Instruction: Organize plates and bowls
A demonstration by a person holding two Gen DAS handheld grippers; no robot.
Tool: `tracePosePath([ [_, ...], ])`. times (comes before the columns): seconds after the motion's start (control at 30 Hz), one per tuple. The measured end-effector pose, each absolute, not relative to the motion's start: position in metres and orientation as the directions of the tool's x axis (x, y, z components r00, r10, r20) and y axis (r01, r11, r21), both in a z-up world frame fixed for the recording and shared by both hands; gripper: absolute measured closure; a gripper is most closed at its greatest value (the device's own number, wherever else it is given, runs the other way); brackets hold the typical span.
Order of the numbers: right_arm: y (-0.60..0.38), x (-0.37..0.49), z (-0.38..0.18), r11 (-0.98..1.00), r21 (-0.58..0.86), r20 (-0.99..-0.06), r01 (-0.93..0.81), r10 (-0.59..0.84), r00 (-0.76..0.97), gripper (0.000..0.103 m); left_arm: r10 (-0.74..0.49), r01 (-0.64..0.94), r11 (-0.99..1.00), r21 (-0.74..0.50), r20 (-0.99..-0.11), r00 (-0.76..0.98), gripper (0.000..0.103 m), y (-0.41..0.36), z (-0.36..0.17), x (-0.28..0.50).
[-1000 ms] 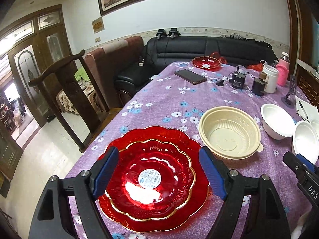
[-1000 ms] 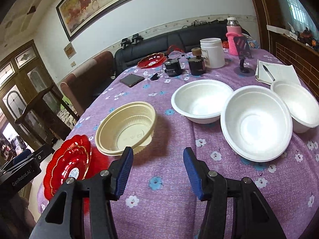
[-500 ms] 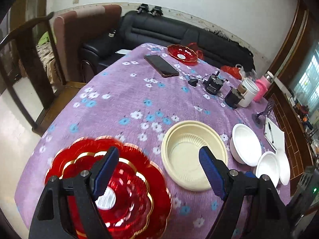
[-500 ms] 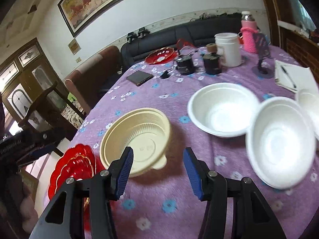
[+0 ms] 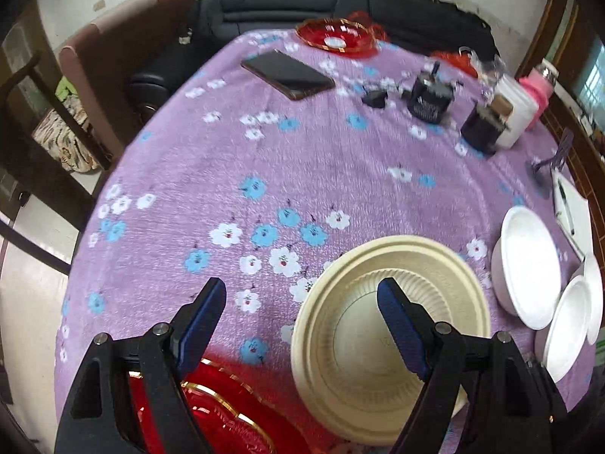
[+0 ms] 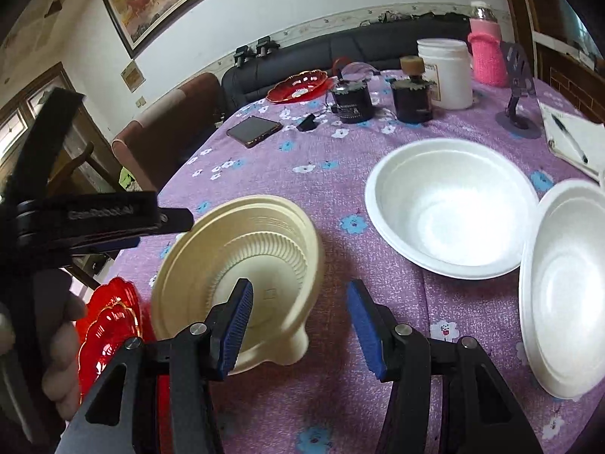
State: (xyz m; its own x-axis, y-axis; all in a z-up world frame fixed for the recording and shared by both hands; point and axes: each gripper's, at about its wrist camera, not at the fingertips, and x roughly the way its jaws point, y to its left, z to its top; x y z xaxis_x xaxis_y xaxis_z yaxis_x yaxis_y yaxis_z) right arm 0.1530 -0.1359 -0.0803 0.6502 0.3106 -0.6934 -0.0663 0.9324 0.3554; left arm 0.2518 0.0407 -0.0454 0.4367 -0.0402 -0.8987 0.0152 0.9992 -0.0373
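A cream plastic bowl (image 5: 359, 344) sits near the table's front edge. My left gripper (image 5: 300, 302) hangs open above its left rim, one finger over the hollow and the other over the cloth. From the other side my right gripper (image 6: 300, 321) is open around the cream bowl's (image 6: 242, 261) near rim and tab, and I see no pad pressing. A stack of red scalloped plates (image 5: 227, 420) lies at the front left. Two white foam bowls (image 6: 450, 204) (image 6: 567, 283) stand to the right. A hand (image 6: 56, 340) carries the left gripper (image 6: 166, 223).
The purple flowered tablecloth (image 5: 302, 159) covers the table. Farther back are another red plate (image 5: 336, 38), a phone (image 5: 287, 73), two dark jars (image 6: 353, 104), a white tub (image 6: 446, 72), a pink bottle (image 6: 486, 56) and a notebook with a pen (image 6: 571, 140). A sofa and chairs stand beyond.
The left gripper has swung right from above the red plates to the cream bowl and tipped downward. The right gripper has closed in on the same bowl from the right. Both jaws kept their width.
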Motion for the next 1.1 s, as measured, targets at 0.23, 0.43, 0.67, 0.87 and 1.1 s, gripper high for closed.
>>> tracePosePath([
  [0.23, -0.137, 0.161, -0.096, 0.905, 0.417, -0.706, -0.085, 0.382, 0.596, 0.046, -0.013, 0.038, 0.999, 0.002, -0.922, 0.386, 0.021, 0.030, -0.068, 0.264],
  [0.43, -0.137, 0.162, -0.098, 0.900, 0.427, -0.704, -0.089, 0.393, 0.592, 0.046, 0.006, 0.084, 0.996, 0.037, -0.937, 0.349, 0.022, 0.015, -0.081, 0.270],
  [0.67, -0.138, 0.163, -0.101, 0.893, 0.442, -0.702, -0.088, 0.405, 0.586, 0.046, 0.021, 0.136, 0.988, 0.068, -0.948, 0.317, 0.045, -0.002, -0.088, 0.269],
  [0.87, -0.142, 0.163, -0.104, 0.881, 0.466, -0.699, -0.077, 0.421, 0.578, 0.051, 0.029, 0.127, 0.989, 0.073, -0.947, 0.319, 0.067, -0.008, -0.084, 0.261],
  [1.1, -0.149, 0.162, -0.105, 0.888, 0.457, -0.710, -0.041, 0.392, 0.585, 0.071, 0.086, 0.099, 0.986, 0.137, -0.913, 0.400, 0.068, -0.023, -0.071, 0.241],
])
